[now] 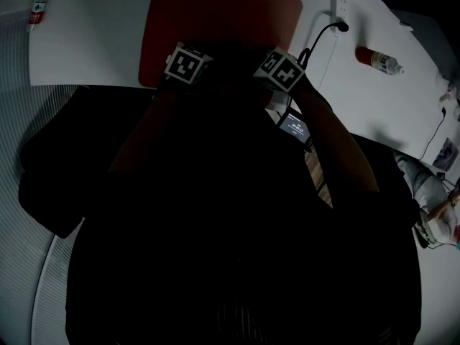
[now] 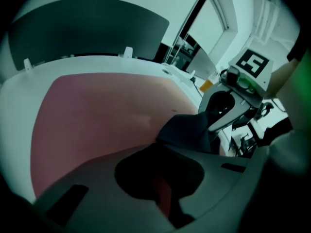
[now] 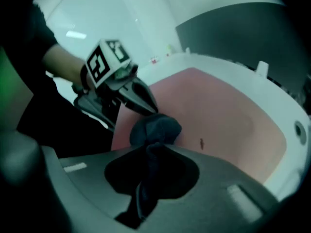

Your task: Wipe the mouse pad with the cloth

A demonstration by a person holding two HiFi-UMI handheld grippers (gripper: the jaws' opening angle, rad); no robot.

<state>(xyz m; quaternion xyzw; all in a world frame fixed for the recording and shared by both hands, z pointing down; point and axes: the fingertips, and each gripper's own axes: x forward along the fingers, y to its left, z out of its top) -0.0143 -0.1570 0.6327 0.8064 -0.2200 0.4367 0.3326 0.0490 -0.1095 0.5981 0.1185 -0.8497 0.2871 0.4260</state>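
- Two grippers close together at the near edge of the red mouse pad point(image 1: 215, 20), with the pad flat on the white table point(image 1: 93, 34).
- Right gripper point(image 2: 211, 127): jaws clamped on the dark cloth point(image 3: 155, 127), one strand running back between the jaws and the rest bunched in a lump just past the tips.
- Cloth lump over the near part of the pad, between the two grippers; contact with the pad surface not clear from any view.
- Left gripper point(image 3: 151, 108): jaws almost together, only a thin reddish slit of pad between them and no cloth in that slit; pointed tip right against the top of the cloth lump.
- Small dark speck point(image 3: 201, 142) on the pad, just beside the cloth.
- Person's forearm point(image 3: 60, 62) behind the left gripper, coming out of a dark sleeve.
- Beyond the pad's far right corner, a white power strip point(image 1: 339, 2) with a black cable point(image 1: 320, 38) plugged in and curving back toward the right gripper.
- Bottle point(image 1: 379, 60) with a red cap lying on its side on the table, well to the right of the pad.
- Small lit screen point(image 1: 295, 126) beside the right arm, close to the table's near edge.
- Lower half of the head view mostly dark clothing, both arms reaching forward.
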